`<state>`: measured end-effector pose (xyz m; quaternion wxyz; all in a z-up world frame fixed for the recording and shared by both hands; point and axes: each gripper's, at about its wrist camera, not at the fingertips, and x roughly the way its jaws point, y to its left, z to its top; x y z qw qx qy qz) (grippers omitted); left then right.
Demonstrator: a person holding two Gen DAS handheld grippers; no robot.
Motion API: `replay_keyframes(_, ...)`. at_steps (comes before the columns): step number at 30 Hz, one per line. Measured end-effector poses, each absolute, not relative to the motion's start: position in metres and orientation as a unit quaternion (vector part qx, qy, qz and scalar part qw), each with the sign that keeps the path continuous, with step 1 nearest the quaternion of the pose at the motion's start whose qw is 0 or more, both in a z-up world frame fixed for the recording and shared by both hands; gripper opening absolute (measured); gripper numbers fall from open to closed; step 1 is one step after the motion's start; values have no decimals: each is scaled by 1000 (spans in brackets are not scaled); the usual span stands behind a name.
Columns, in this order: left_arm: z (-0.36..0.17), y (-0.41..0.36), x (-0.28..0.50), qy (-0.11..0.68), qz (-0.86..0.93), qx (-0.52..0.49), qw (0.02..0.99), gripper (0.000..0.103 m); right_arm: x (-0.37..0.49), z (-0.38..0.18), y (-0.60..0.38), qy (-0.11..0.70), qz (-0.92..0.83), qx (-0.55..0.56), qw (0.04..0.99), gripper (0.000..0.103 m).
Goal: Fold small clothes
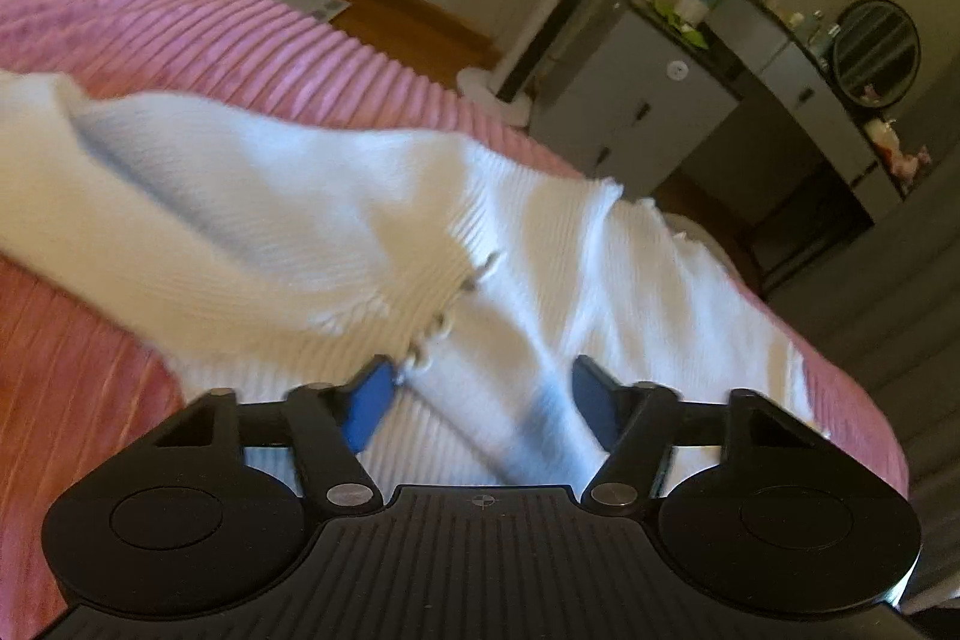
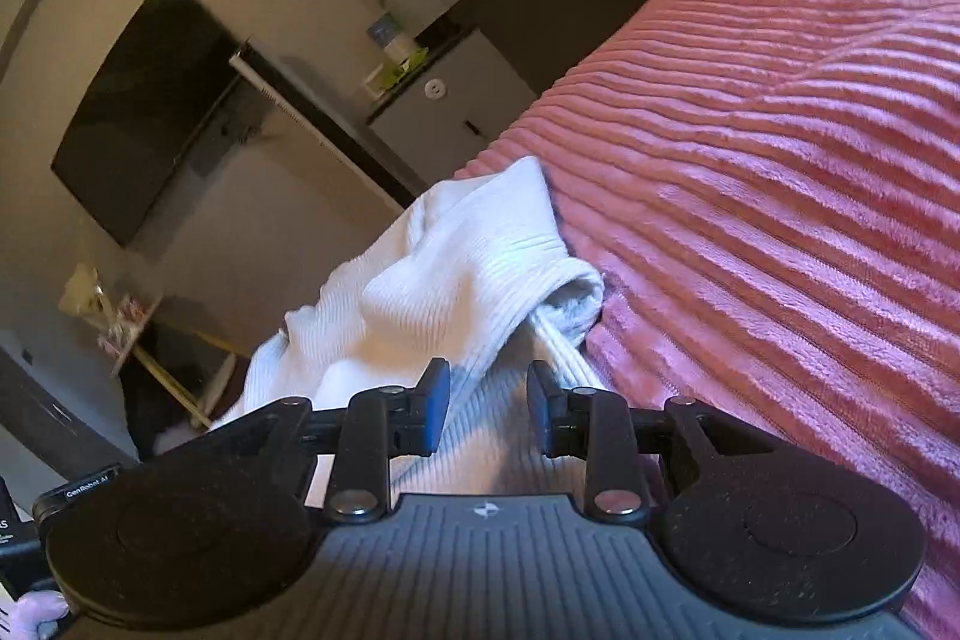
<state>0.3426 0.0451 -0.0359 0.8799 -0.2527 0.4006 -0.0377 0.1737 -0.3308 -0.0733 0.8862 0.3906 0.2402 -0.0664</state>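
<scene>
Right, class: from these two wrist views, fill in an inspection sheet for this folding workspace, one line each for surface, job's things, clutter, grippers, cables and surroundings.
Surface: pink ribbed bedspread, soft and ridged.
Job's things: white ribbed knit garment, rumpled, partly folded over itself, lying near the bed's edge.
Clutter: nothing seen on the bedspread apart from the garment.
Grippers: left gripper open, jaws apart over the garment; right gripper open, jaws apart over the garment's edge.
Cables: nothing seen.
Surroundings: grey cabinets with bottles on top, round mirror, dark wall screen, wooden floor.
</scene>
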Motion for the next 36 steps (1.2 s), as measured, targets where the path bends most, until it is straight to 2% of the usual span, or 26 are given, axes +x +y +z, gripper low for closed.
replay_keyframes(1, -34, 46, 344, 402, -49, -258, 877, 25, 175, -74, -331, 237, -65, 393, 886, 28)
replay_keyframes(2, -35, 46, 347, 409, -60, -267, 871, 11, 175, -74, -331, 234, -64, 395, 886, 29)
replay_keyframes(3, -35, 47, 348, 415, -60, -274, 865, 8, 176, -76, -331, 232, -62, 397, 886, 30)
replay_keyframes(11, 6, 57, 331, 351, -43, -243, 903, 7, 172, -83, -347, 192, -45, 470, 860, 41)
replay_keyframes(15, 20, 75, 321, 319, -16, -209, 925, 7, 174, -91, -353, 182, -44, 499, 846, 42)
replay_keyframes(20, -3, 86, 327, 358, 11, -204, 911, 8, 182, -94, -346, 189, -41, 482, 855, 42)
replay_keyframes(22, -17, 85, 328, 377, 14, -210, 902, 10, 185, -93, -343, 195, -45, 466, 862, 36)
replay_keyframes(24, -27, 82, 328, 387, 17, -209, 898, 12, 189, -93, -342, 210, -56, 447, 868, 18)
replay_keyframes(26, -34, 84, 331, 392, 15, -217, 894, 13, 193, -94, -343, 220, -71, 433, 871, 9)
replay_keyframes(30, -33, 94, 330, 385, 14, -222, 896, 13, 193, -95, -343, 218, -80, 426, 874, 7)
replay_keyframes(32, -30, 102, 328, 380, 17, -221, 898, 18, 193, -91, -340, 212, -92, 403, 886, 6)
replay_keyframes(35, -24, 118, 317, 369, 39, -212, 904, 33, 192, -87, -338, 208, -111, 380, 894, 6)
replay_keyframes(36, -23, 128, 312, 365, 47, -213, 905, 40, 193, -86, -337, 210, -113, 374, 897, 6)
